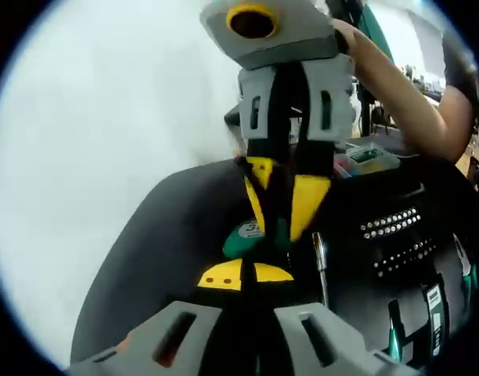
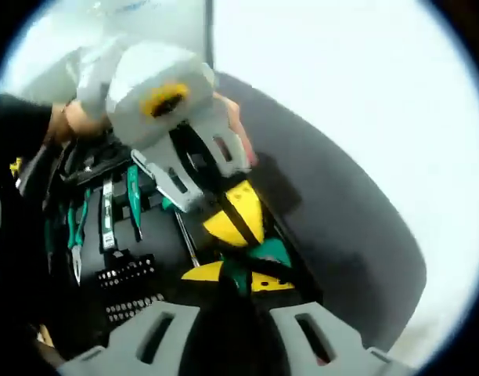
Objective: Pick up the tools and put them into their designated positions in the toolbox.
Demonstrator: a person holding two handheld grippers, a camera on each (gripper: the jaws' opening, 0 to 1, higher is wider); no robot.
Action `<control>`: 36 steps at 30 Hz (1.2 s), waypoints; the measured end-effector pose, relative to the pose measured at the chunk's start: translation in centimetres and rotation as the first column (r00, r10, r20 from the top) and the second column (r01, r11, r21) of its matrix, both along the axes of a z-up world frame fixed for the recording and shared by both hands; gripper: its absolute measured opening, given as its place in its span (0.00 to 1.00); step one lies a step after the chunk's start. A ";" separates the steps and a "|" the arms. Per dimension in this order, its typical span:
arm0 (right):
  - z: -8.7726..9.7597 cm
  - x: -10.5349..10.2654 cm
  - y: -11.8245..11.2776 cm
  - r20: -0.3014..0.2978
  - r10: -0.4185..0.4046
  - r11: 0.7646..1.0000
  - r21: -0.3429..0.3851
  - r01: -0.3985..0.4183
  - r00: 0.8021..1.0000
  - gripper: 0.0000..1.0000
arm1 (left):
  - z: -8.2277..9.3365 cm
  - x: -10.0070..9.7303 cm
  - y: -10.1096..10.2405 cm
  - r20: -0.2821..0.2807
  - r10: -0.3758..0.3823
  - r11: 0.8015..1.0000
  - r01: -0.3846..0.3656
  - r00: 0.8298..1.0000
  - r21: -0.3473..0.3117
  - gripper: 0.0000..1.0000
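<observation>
A green tool with a round label (image 1: pixel 251 233) hangs over the open black toolbox (image 1: pixel 365 274), and both grippers meet at it. My left gripper (image 1: pixel 243 272) rises from the bottom of the left gripper view, its yellow pads nearly together at the tool's near end. My right gripper (image 1: pixel 285 205) comes down from above and closes on the far end. In the right gripper view, my right gripper (image 2: pixel 235 278) has the green tool (image 2: pixel 267 254) between its pads. The left gripper (image 2: pixel 233 215) reaches in from above, touching the tool.
The toolbox holds rows of silver bits (image 1: pixel 390 223) and a thin screwdriver (image 1: pixel 321 262). Green-handled pliers (image 2: pixel 75 227) sit in slots on its far side. It rests on a dark rounded surface (image 2: pixel 341 235) against a white background. A person's arm (image 1: pixel 404 86) holds the right gripper.
</observation>
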State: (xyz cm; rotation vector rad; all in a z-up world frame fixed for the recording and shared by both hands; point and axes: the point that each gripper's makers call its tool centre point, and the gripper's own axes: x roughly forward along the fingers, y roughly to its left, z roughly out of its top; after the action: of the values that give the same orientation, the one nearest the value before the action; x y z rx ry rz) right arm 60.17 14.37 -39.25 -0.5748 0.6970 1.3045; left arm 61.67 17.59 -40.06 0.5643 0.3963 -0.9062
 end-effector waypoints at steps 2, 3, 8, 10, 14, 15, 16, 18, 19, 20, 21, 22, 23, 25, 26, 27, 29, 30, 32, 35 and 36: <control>-0.7 1.3 -1.3 0.003 -0.068 0.997 -0.022 0.068 0.998 0.19 | 0.0 -0.1 -0.1 0.005 0.001 1.000 -0.001 1.000 0.008 0.00; -0.8 1.5 -1.0 -0.010 -0.062 0.998 -0.015 0.062 0.998 0.24 | 0.0 0.0 -0.1 0.004 0.003 1.000 -0.003 1.000 0.009 0.00; -3.0 1.5 0.6 -0.100 -0.062 0.998 -0.014 0.061 0.993 0.38 | -0.1 0.0 -0.1 0.008 -0.006 1.000 0.006 1.000 -0.010 0.00; -2.2 1.2 1.8 -0.084 0.022 0.997 0.071 -0.016 0.996 0.38 | -0.1 -0.1 -0.1 0.008 -0.005 1.000 0.005 1.000 -0.017 0.00; -1.6 2.3 2.4 -0.066 0.059 0.995 0.083 -0.054 0.996 0.37 | -0.1 -0.3 -0.1 0.016 -0.007 0.999 0.008 1.000 -0.031 0.00; -2.3 0.2 1.6 -0.026 0.080 0.994 0.072 -0.078 0.996 0.36 | -0.1 -0.4 -0.1 0.018 -0.010 1.000 0.010 1.000 -0.028 0.00; -2.2 0.0 1.5 0.012 0.100 0.994 0.053 -0.100 0.995 0.35 | -0.2 -0.6 -0.3 0.018 -0.004 1.000 0.004 1.000 -0.026 0.00; -2.0 0.3 1.5 0.026 0.102 0.995 0.022 -0.102 0.994 0.34 | -0.2 -0.7 -0.4 0.058 -0.019 1.000 0.019 0.998 0.004 0.00; -2.0 0.3 1.6 0.027 0.092 0.996 0.009 -0.092 0.995 0.34 | -0.2 -0.7 -0.4 0.048 -0.014 1.000 0.014 0.999 0.002 0.00; -2.0 0.5 1.5 0.058 0.100 0.995 -0.036 -0.098 0.993 0.34 | -0.2 -0.6 -0.5 0.043 -0.013 1.000 0.013 0.999 0.008 0.00; -1.9 0.6 1.5 0.079 0.105 0.993 -0.069 -0.099 0.991 0.34 | -0.2 -0.6 -0.4 0.037 -0.015 1.000 0.014 0.999 0.015 0.00; -1.7 0.6 1.5 0.117 0.105 0.991 -0.095 -0.094 0.988 0.34 | -0.2 -0.6 -0.4 0.033 -0.021 0.999 0.020 0.999 0.030 0.00; -1.7 0.7 1.5 0.126 0.105 0.990 -0.103 -0.092 0.986 0.34 | -0.2 -0.6 -0.4 0.030 -0.022 0.999 0.021 0.999 0.039 0.00; -1.8 0.8 1.4 0.155 0.095 0.986 -0.153 -0.072 0.983 0.34 | -0.2 -0.7 -0.4 0.025 -0.028 0.997 0.026 0.999 0.068 0.00; -1.9 0.8 1.4 0.160 0.088 0.983 -0.173 -0.060 0.983 0.34 | -0.2 -0.7 -0.4 0.027 -0.033 0.996 0.030 0.999 0.086 0.00; -2.0 0.7 1.5 0.172 0.102 0.982 -0.176 -0.071 0.980 0.34 | -0.2 -0.7 -0.3 0.048 -0.065 0.990 0.058 0.997 0.131 0.00; -1.9 0.8 1.3 0.170 0.102 0.983 -0.165 -0.074 0.980 0.34 | 0.6 -0.6 0.7 0.105 -0.109 0.963 0.079 0.988 0.259 0.00; -1.9 0.9 1.2 0.172 0.107 0.984 -0.161 -0.079 0.979 0.34 | 1.4 -0.6 0.8 0.113 -0.095 0.967 0.065 0.989 0.246 0.00; -1.8 0.9 1.3 0.172 0.107 0.984 -0.162 -0.079 0.979 0.34 | 2.9 -0.6 0.3 0.122 -0.076 0.981 0.052 0.990 0.185 0.00; -1.8 0.8 1.2 0.175 0.107 0.982 -0.171 -0.077 0.979 0.34 | 2.1 -0.3 -0.8 0.161 -0.152 0.950 0.100 0.975 0.295 0.00; -1.8 0.8 1.3 0.177 0.110 0.982 -0.172 -0.080 0.978 0.34 | 1.8 -0.3 -1.2 0.152 -0.148 0.953 0.100 0.977 0.285 0.00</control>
State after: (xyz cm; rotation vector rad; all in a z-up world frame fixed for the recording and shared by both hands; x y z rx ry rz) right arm 61.00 15.62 -41.07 -0.8616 0.6314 1.2700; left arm 61.41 16.43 -38.23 0.9268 0.3349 -0.9202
